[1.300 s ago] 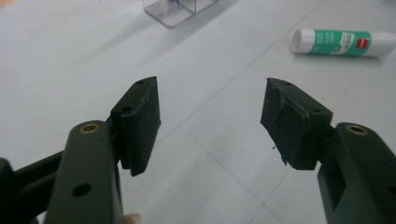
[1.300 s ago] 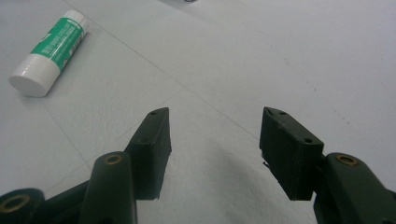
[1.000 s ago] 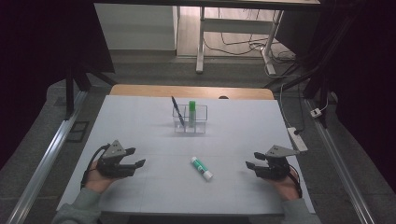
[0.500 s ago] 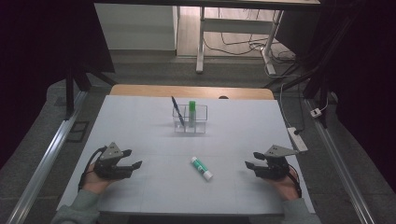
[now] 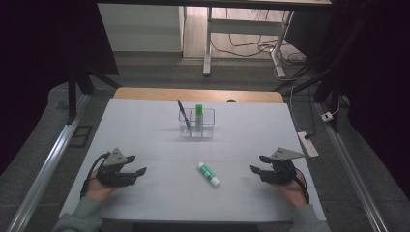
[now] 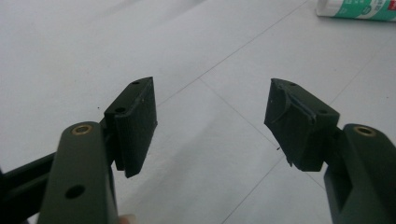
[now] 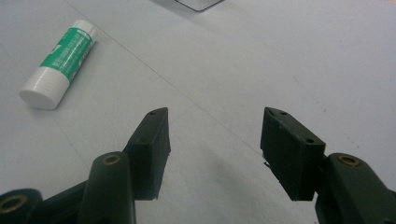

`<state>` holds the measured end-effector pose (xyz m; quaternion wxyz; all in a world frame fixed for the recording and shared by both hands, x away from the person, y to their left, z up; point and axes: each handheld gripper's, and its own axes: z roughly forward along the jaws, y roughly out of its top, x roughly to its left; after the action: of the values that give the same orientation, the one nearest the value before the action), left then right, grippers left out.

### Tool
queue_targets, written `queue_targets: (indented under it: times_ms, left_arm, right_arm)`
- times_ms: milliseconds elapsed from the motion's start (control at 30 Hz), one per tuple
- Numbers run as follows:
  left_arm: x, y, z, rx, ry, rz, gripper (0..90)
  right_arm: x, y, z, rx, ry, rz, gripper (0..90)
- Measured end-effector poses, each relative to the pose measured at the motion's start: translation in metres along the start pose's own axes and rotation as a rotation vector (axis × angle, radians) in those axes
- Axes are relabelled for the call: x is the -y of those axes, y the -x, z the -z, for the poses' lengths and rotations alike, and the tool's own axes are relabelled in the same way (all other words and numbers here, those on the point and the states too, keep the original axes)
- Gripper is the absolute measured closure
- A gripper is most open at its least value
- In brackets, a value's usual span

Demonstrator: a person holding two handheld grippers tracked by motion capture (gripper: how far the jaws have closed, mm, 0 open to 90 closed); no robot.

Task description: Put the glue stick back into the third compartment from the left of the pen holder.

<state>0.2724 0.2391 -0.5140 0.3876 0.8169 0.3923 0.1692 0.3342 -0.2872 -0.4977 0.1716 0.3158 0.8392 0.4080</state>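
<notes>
A wide pale table [image 5: 145,130] carried the whole scene, and near its far middle stood a clear holder [image 5: 197,123] with a dark pen [image 5: 183,115] leaning in one side and a green-topped stick [image 5: 198,116] upright in the other. On the near half, between the two hands and well apart from both, a glue stick [image 5: 209,174] lay flat on the surface.

The left gripper [image 5: 138,165] rested low at the table's near left with nothing between its jaws; they had just been opening further and stood well apart. The right gripper [image 5: 258,164] sat at the near right, its jaws likewise spread wide and empty.

By my reading this was the start of a pick: both tools were set and neither had gone toward the glue stick. Its likely place was the holder beside the other stick. The next move would call for one gripper, probably the right, to travel inward, come down across the tube's width and close on its middle.

The tube's long axis ran diagonally in the high view, its white cap end toward the near right and the other end toward the far left.
</notes>
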Motion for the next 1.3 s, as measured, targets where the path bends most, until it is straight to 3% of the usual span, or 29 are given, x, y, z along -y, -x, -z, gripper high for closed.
queue_targets:
  times_ms: [533,800,1300]
  left_arm:
    - [0.001,-0.002,-0.003,0.013,-0.012,-0.004,33.1]
    - [0.002,-0.003,-0.004,0.014,-0.019,-0.002,32.9]
    - [0.003,-0.003,-0.005,0.018,-0.03,-0.011,32.6]
  right_arm:
    - [-0.018,-0.016,-0.017,-0.045,-0.058,0.023,39.9]
    - [-0.024,-0.025,-0.02,-0.056,-0.07,0.016,39.8]
    - [-0.038,-0.047,-0.028,-0.102,-0.105,0.052,39.7]
